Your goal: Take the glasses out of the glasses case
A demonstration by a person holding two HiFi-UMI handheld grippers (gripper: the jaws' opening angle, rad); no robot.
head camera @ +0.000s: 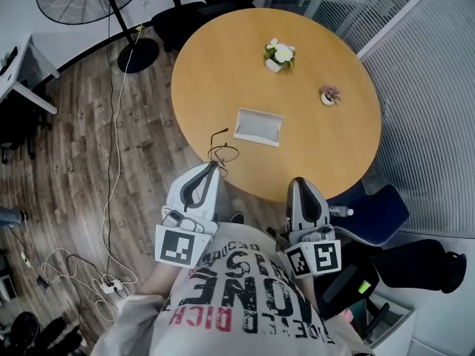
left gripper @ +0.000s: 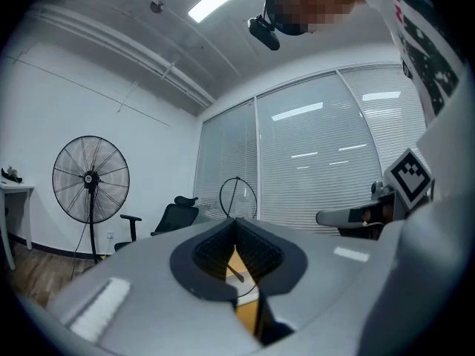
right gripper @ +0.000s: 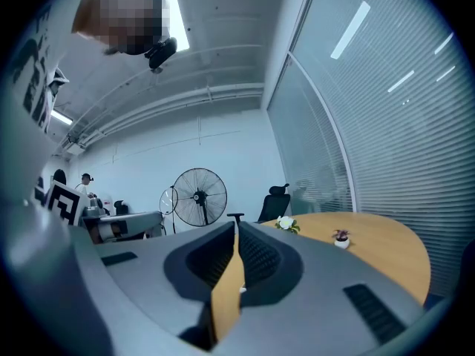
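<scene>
1. Left hand-held gripper (head camera: 215, 166) and right hand-held gripper (head camera: 298, 182): jaws pressed together (nothing visibly pinched).
2. Glasses (head camera: 223, 153) sit at the table's (head camera: 223, 65) near edge, apart from the glasses case (head camera: 258, 126). Spread the left jaws and pinch a temple gently.

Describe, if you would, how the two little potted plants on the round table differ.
The white-flowered plant is the bigger, with pale blooms over green leaves; the pink plant is smaller, with pinkish foliage. The white-flowered plant stands toward the far side of the table, the pink plant nearer its right edge. Both sit upright in small white pots.
</scene>
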